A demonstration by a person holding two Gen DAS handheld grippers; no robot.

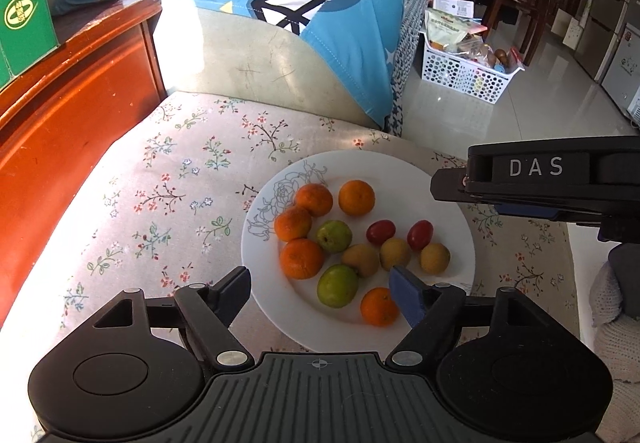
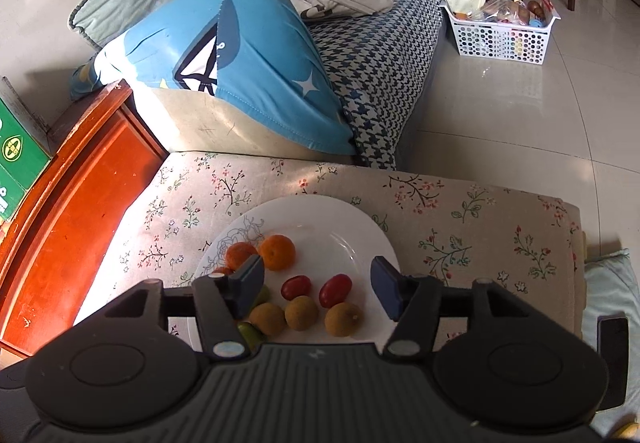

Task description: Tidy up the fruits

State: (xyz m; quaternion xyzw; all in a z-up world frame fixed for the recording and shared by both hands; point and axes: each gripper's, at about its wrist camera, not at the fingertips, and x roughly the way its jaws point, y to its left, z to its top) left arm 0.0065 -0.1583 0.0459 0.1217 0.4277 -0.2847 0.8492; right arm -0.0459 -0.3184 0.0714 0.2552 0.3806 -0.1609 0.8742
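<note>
Left gripper [image 1: 326, 293] hovering over white plate [image 1: 400, 167], jaws spread, gripping nothing. Right gripper [image 2: 318, 291] likewise parted, empty. Fruits sitting grouped by kind on plate: oranges [image 1: 356, 197], tomatoes [image 1: 380, 232]. Sorting looking near complete.

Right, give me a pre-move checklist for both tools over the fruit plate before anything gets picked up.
1. Left tool open and empty: ok.
2. Right tool open and empty: ok.
3. Round white plate with a line-drawn flower lying flat on the floral cushion: ok.
4. All fruit on the plate, none on the cushion: ok in the left view.
5. Two red oval tomatoes clear of the right tool's fingers: ok.
6. Fruit grouped by kind: not ok; one small orange mandarin sits apart from the other four.
</note>
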